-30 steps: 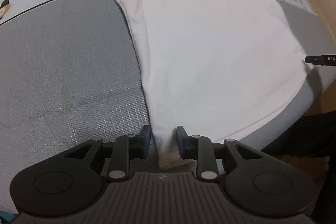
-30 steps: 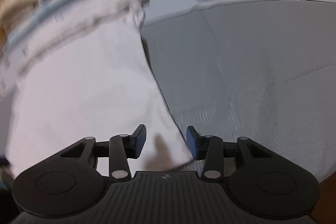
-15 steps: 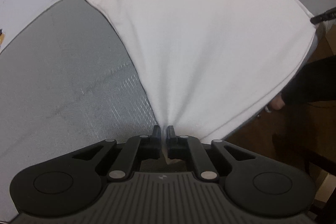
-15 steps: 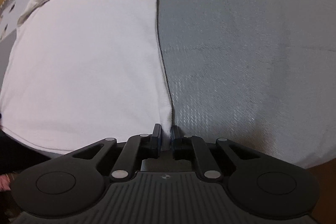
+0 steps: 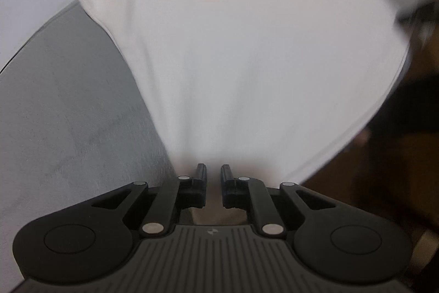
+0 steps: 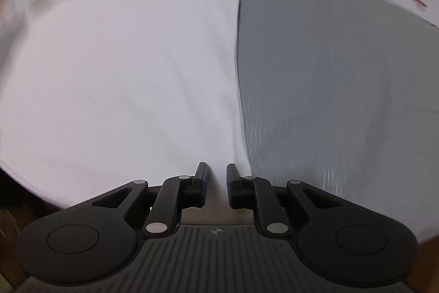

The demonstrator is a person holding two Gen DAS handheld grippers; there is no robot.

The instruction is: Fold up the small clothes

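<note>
We grip the white cloth (image 5: pixel 247 59) with both grippers: our left gripper (image 5: pixel 213 172) pinches one corner, our right gripper (image 6: pixel 216 172) its edge, after both jaws eased slightly wider. The cloth spreads ahead over the grey mat (image 6: pixel 329 100).

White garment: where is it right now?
The white garment lies spread on the grey mat, filling the left-wrist view's centre and the right-wrist view's left half, each claw gripping a corner.
</note>
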